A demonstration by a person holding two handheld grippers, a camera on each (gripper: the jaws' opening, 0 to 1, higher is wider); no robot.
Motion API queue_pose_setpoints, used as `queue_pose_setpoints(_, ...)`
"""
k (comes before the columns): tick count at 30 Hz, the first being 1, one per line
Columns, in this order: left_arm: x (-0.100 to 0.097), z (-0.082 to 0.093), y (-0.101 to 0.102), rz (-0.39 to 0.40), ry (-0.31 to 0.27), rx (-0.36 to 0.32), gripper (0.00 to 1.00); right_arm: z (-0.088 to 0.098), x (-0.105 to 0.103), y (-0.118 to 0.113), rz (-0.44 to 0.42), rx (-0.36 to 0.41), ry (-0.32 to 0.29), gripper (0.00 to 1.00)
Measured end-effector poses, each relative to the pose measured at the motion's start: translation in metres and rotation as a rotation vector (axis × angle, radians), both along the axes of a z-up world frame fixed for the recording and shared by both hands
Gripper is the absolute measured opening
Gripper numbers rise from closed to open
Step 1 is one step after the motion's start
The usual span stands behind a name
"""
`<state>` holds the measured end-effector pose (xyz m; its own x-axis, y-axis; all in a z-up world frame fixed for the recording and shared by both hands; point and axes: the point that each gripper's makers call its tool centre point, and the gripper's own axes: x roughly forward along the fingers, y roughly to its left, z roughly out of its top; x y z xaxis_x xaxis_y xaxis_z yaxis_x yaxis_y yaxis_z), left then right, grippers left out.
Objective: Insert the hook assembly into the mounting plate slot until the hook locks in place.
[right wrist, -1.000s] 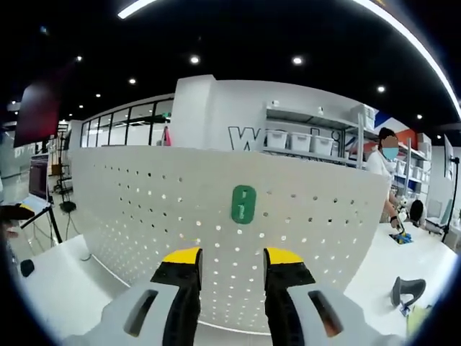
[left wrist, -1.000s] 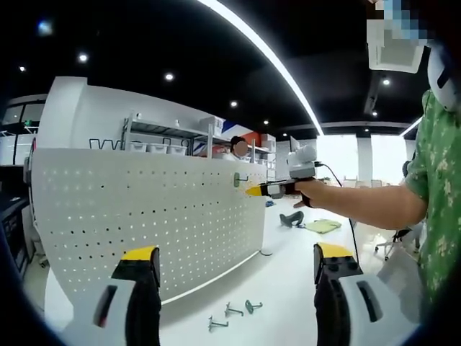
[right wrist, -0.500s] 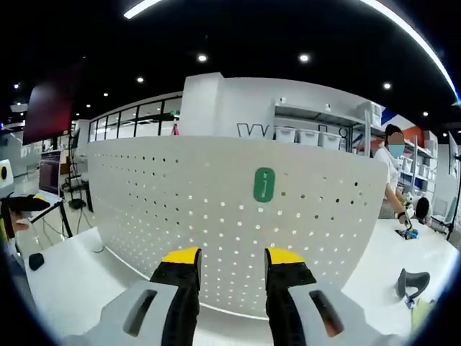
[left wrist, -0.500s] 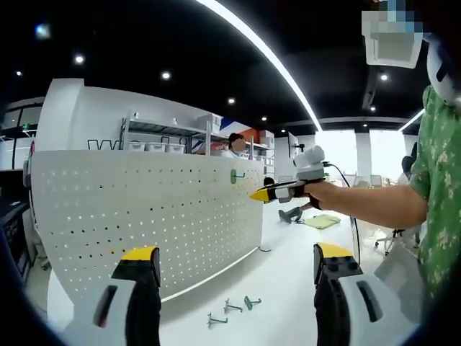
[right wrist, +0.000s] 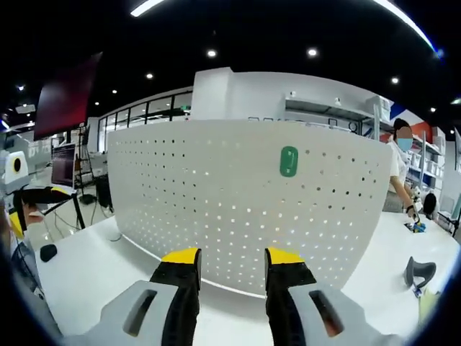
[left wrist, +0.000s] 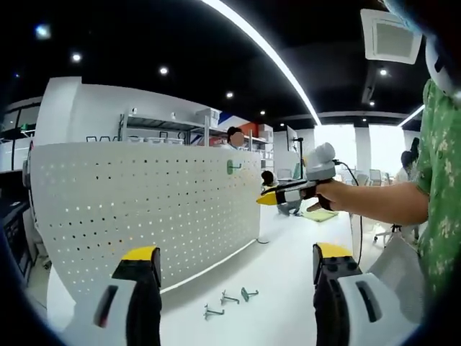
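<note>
A white pegboard point(left wrist: 144, 209) stands upright on the white table. One green hook point(left wrist: 232, 166) hangs near its upper right corner; in the right gripper view the same hook point(right wrist: 289, 161) sits flat against the board point(right wrist: 216, 202). Several loose metal hooks point(left wrist: 229, 298) lie on the table at the board's foot. My left gripper point(left wrist: 234, 263) is wide open and holds nothing, well back from the board. My right gripper point(left wrist: 268, 198), held out by a hand, floats right of and below the green hook, apart from it. Its jaws point(right wrist: 232, 261) stand narrowly open with nothing between them.
A person point(right wrist: 403, 169) stands behind the board near storage shelves point(left wrist: 166, 126). A black object point(right wrist: 416, 272) lies on the table to the right of the board. A green sleeve point(left wrist: 441, 180) is at the right edge. A monitor point(right wrist: 63, 162) stands far left.
My right gripper has drawn back from the green hook, moving right and down away from the board. The hook stays on the board. The left gripper stays open.
</note>
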<state>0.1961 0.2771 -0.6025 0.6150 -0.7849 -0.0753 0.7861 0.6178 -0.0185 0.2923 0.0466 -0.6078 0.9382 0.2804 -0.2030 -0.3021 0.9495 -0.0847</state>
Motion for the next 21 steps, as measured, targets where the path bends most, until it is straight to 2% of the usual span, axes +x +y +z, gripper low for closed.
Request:
queue_pose_setpoints(11,0.008,-0.037,0.000,0.008,0.058,0.045,0.83,-0.008,-0.019,0.008,0.020,0.006,0.010,0.35)
queue_pose_setpoints(21,0.024,-0.073,-0.004,-0.001,0.082,0.124,0.69,-0.016,-0.024,0.007,0.020,0.007,0.023,0.35)
